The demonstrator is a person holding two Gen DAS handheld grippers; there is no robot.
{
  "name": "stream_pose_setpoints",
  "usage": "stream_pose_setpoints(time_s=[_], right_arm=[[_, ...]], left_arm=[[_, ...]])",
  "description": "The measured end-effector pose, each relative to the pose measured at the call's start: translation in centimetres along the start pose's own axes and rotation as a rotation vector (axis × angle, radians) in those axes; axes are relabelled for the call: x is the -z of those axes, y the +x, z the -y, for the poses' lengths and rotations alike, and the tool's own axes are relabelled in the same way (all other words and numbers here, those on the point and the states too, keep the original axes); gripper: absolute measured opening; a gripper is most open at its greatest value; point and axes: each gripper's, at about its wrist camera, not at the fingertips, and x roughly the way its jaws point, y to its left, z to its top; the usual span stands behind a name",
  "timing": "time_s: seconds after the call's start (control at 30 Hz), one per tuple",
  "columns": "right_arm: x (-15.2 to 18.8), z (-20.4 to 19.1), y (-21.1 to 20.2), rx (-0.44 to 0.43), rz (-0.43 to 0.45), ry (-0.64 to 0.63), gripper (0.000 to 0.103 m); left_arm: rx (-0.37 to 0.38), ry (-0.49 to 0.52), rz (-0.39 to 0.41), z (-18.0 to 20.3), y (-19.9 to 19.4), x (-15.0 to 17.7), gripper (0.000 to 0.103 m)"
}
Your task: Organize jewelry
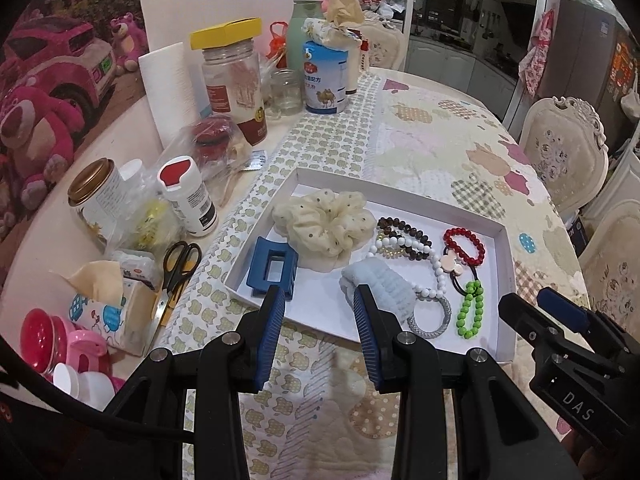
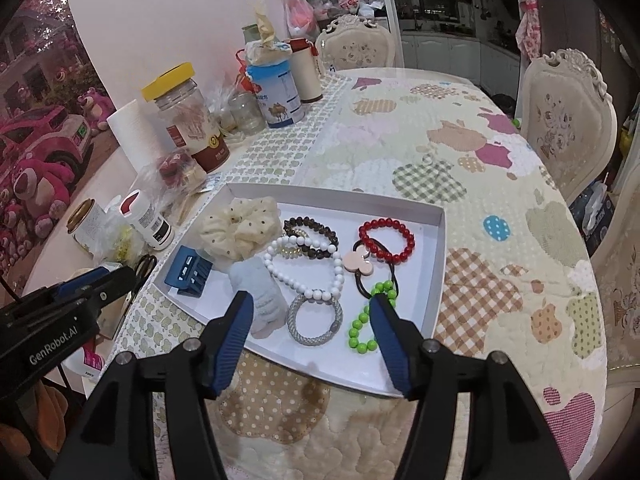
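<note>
Bracelets (image 2: 387,238) and scrunchie (image 2: 240,232) in white tray (image 2: 438,264), both tongs (image 1: 320,312) (image 2: 312,312) apart, empty.

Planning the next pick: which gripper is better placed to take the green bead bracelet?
Right. The right gripper is open and empty with the green bead bracelet beside its fingertip. The left gripper is over the blue hair claw side.

White tray (image 1: 505,280) holds a cream scrunchie (image 1: 320,220) at its far edge, blue hair clip (image 1: 272,266) near the left corner, left gripper (image 1: 318,300) hovering open.
</note>
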Motion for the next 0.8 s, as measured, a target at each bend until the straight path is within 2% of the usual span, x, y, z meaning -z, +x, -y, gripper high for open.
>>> stream_pose_setpoints(time_s=[0.8], right_arm=[[-0.04,-0.16,-0.01,0.003,-0.006,-0.006,0.066]], left_arm=[[-0.004,0.019,0.011,0.55,-0.18,-0.34,0.026]])
